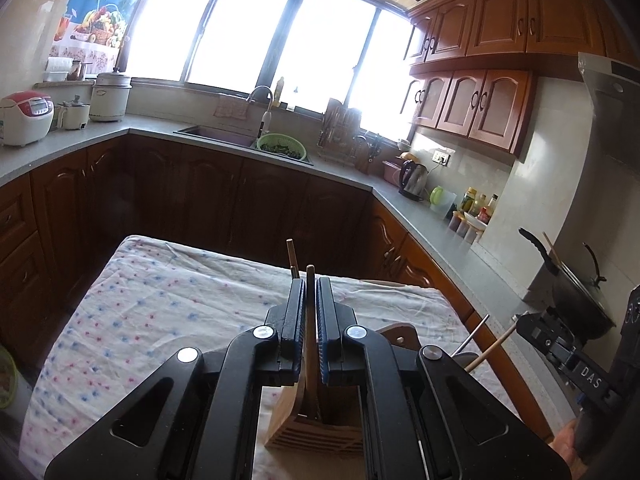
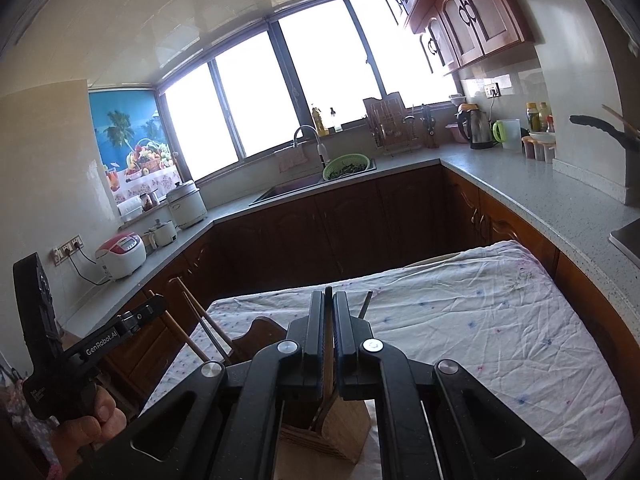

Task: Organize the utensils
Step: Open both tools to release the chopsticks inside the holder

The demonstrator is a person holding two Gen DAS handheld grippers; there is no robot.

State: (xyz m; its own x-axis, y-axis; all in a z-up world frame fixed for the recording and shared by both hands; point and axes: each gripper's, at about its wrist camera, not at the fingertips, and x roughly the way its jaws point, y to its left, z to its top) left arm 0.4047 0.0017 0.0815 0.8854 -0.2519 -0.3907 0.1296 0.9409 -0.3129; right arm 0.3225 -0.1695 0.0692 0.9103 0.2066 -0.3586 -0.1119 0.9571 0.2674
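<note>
A slatted wooden utensil holder (image 1: 316, 428) stands on the cloth-covered table (image 1: 160, 300), directly under both grippers; it also shows in the right wrist view (image 2: 340, 428). My left gripper (image 1: 309, 284) is shut on a wooden chopstick (image 1: 310, 320) that stands upright with its lower end in the holder. Two more stick tips (image 1: 291, 256) rise behind the left finger. My right gripper (image 2: 328, 296) is shut on a dark utensil handle (image 2: 329, 344) that reaches down into the holder. Another thin dark handle (image 2: 365, 304) sticks up just right of it.
Chopsticks (image 2: 204, 328) lean out of a second wooden holder (image 2: 260, 332) at the table's left side. The other hand-held gripper shows at each view's edge (image 1: 576, 356). Kitchen counters with a sink (image 1: 224, 134), kettle (image 1: 412, 178) and rice cooker (image 1: 26, 118) surround the table.
</note>
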